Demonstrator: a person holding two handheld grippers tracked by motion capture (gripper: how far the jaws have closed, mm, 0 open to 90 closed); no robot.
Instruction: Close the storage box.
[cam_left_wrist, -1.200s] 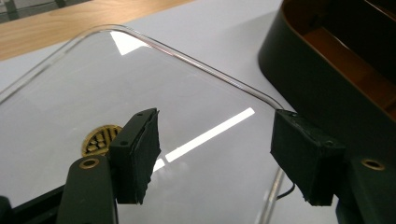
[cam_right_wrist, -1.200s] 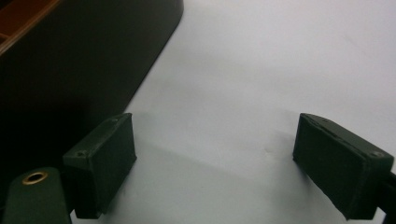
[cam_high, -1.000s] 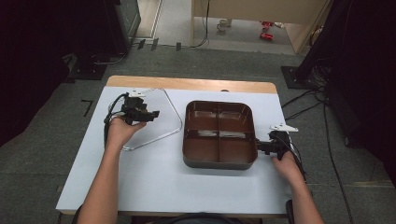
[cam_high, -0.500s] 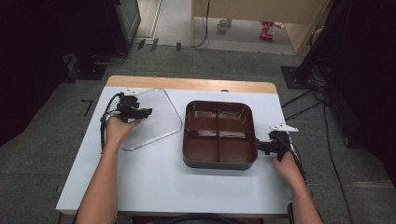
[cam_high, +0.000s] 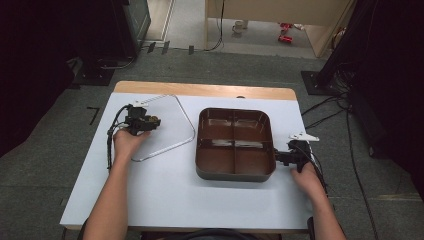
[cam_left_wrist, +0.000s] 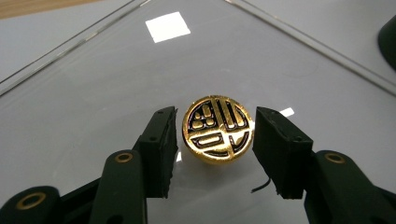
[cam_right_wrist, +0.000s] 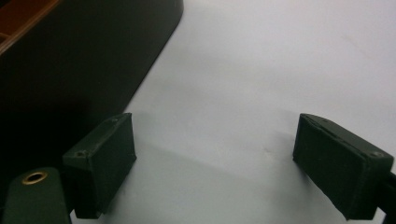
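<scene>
- High view puts my left gripper (cam_high: 150, 122) at the left of the white table (cam_high: 165, 200), held in my left hand (cam_high: 129, 142) over a clear, round-cornered triangular lid (cam_high: 167, 131) that lies flat on the table.
- Left gripper view looks down my two black jaws, which stand apart with a round gold knob (cam_left_wrist: 218, 129) between them. The knob carries a black pattern and sits on the clear lid (cam_left_wrist: 93, 84).
- My left jaw's pad is just beside the knob's edge, and my right jaw's pad is also just beside it; I cannot tell whether either touches. The grip is not closed on the knob.
- Near the middle of the table in the high view, just right of the lid, a dark brown tray (cam_high: 235, 172) with four compartments rests flat. It sits apart from the lid.
- At the tray's right edge, my right gripper (cam_high: 281, 157) points towards the tray's side wall, held by my right hand (cam_high: 306, 177).
- Right gripper view shows my jaws wide apart, holding nothing, over the bare white table (cam_right_wrist: 261, 70). The tray's dark outer wall (cam_right_wrist: 70, 70) stands just beside my left jaw.
</scene>
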